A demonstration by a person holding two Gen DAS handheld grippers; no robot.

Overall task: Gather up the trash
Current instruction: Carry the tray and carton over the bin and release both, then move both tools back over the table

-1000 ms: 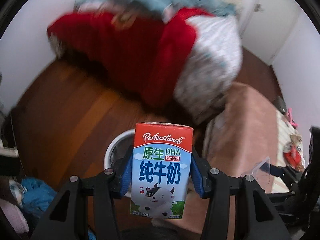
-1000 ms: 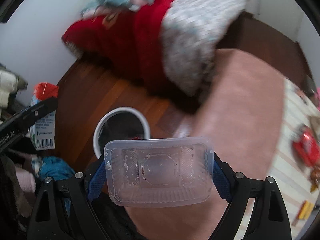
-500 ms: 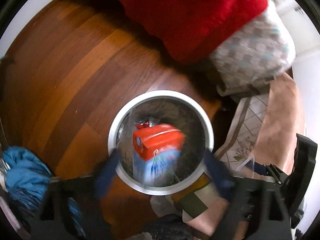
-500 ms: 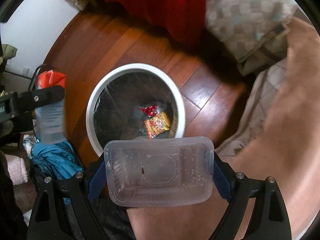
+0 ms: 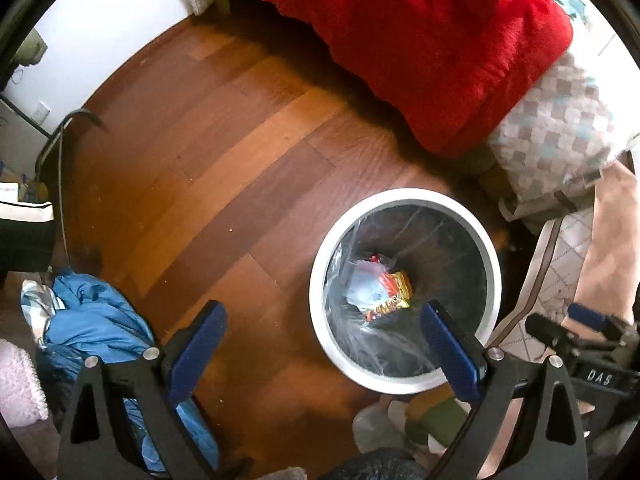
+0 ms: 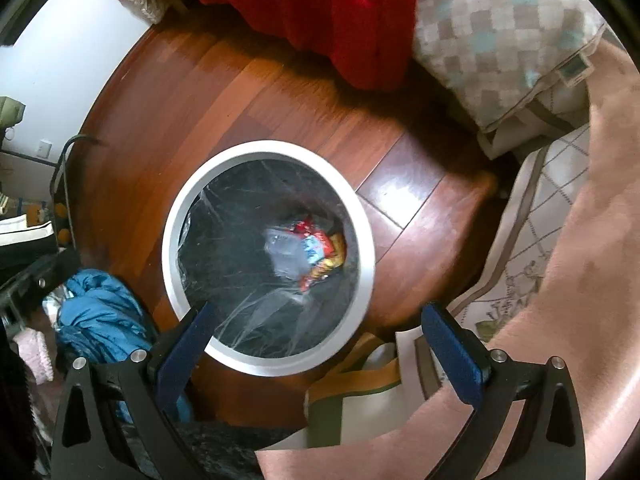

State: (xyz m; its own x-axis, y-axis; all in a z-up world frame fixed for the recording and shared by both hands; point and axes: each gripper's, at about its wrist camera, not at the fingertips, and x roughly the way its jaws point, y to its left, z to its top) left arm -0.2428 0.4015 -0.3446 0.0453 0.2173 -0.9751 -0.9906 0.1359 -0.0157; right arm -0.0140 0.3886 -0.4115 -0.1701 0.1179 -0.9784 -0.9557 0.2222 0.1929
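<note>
Below both tools we see a brown wooden floor meeting a white wall, with a red blanket and a checked quilt hanging over its far side. One white-rimmed trash bin, lined with clear plastic, stands on the floor; inside lie a clear plastic container and colourful snack wrappers. One blue garment is heaped nearby. Our left tool and right tool both gape wide, holding nothing.
</note>
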